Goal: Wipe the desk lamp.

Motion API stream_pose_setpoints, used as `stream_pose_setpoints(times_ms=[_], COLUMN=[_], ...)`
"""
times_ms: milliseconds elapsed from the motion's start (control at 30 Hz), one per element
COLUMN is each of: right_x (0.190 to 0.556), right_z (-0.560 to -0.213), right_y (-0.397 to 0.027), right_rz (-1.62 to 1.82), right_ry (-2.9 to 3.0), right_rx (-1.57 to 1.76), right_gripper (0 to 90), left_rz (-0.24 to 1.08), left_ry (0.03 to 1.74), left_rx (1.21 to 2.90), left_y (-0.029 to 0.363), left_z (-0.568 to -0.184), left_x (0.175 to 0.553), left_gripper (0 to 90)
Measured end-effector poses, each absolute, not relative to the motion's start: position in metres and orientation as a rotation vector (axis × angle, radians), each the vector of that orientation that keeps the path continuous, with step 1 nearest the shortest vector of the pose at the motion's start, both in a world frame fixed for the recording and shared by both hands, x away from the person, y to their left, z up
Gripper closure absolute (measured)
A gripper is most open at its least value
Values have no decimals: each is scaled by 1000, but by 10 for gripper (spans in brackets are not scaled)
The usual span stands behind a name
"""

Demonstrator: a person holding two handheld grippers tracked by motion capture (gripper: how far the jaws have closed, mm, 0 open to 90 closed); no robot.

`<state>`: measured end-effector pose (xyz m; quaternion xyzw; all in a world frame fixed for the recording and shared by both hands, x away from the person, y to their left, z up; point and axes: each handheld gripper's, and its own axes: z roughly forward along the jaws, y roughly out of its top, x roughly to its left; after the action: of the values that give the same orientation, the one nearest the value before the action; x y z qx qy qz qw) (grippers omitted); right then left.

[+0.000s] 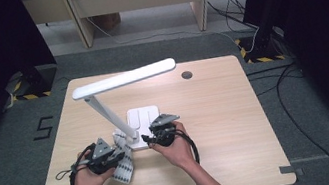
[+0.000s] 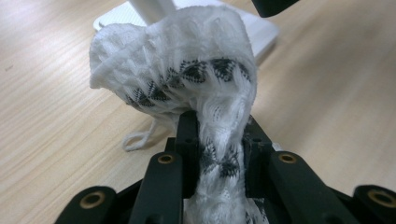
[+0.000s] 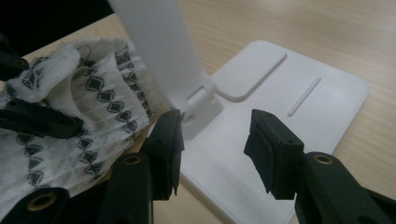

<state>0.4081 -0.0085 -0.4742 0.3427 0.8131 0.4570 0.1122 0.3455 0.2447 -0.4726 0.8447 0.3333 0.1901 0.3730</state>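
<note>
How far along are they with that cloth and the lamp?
Done: the left tongs are clamped on the white patterned cloth, bunched against the foot of the desk lamp. In hand: the right tongs stand open over the lamp base, holding nothing. Left: probably wiping the lamp, though whether any of it has been wiped I cannot tell.
</note>
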Motion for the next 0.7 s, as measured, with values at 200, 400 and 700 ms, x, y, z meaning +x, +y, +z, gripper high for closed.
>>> stream_pose_setpoints(times_ms=[200,400,700], right_x=[399,390,385], right_z=[-456,-438,-427], right_y=[-11,-1,-1], right_rz=[1486,1579,1581], right_ry=[2413,2396,2391], right_rx=[995,949,949], right_gripper=[484,447,419], left_rz=[468,452,483], left_ry=[780,662,573], left_rx=[2145,2190,2253], left_y=[239,211,193], left_z=[-464,-464,-464], left_x=[341,336,333], left_gripper=[734,735,735])
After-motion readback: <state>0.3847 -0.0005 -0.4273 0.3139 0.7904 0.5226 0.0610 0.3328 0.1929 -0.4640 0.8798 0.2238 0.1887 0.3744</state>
